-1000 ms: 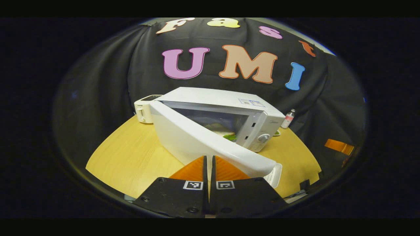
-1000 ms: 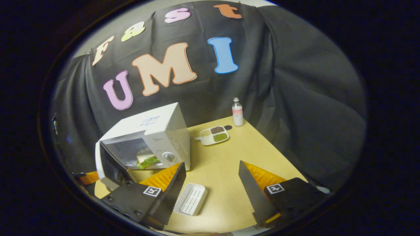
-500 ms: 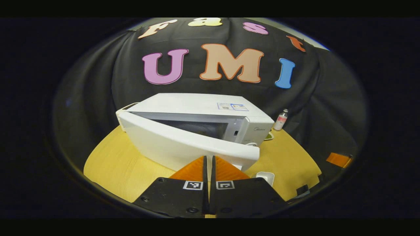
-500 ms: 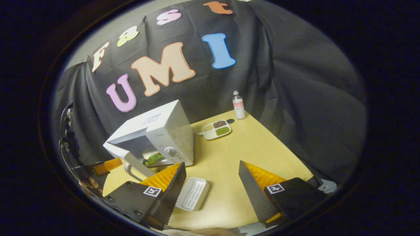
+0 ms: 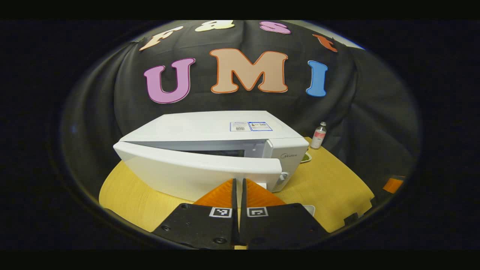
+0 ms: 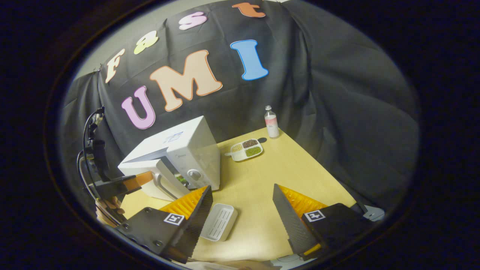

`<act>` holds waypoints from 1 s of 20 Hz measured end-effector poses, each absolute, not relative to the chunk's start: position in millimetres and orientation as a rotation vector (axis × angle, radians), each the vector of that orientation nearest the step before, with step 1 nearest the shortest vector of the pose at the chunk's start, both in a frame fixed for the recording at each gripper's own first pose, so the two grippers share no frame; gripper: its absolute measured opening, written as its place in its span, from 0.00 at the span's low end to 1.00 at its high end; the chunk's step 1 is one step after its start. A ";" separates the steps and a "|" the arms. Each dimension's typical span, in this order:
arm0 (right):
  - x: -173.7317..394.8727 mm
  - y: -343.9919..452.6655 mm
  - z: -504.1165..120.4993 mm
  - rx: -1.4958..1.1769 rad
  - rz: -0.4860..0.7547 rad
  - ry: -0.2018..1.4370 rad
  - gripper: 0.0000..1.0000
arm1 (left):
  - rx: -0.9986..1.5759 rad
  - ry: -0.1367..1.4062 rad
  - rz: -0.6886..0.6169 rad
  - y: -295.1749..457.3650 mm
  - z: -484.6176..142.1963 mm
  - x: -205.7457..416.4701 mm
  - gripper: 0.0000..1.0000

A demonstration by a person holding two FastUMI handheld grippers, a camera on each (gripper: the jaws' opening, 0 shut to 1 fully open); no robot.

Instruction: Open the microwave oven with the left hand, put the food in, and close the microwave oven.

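Microwave oven [image 5: 210,150] door [image 5: 198,170] ajar, food seemingly hidden

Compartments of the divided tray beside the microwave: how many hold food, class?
3. On the tray, one compartment holds pale grains at the left, one dark grains at the top, and one green food at the right. Its near side is too small to rule out another.

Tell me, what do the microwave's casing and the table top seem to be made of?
The white box-shaped microwave oven: its casing looks like painted metal or plastic with a smooth satin finish, since it shows soft even reflections; I cannot tell which. The pale yellow table: it looks like wood or wood-look laminate, matte, with faint grain lines.
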State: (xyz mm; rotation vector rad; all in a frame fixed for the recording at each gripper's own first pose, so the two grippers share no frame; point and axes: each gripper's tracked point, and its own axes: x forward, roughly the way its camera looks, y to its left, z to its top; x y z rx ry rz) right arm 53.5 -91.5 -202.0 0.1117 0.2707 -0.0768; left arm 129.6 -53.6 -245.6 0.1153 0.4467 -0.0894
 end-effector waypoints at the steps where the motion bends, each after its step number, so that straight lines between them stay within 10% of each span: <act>1: 54.9 -90.4 -203.0 0.111 -0.077 0.275 1.00 | 0.117 0.445 -0.091 -53.6 -245.6 132.6 0.00; 20: 60.8 -81.2 -203.9 0.094 -0.051 0.281 1.00 | 0.141 0.418 -0.053 -51.8 -239.6 170.6 0.00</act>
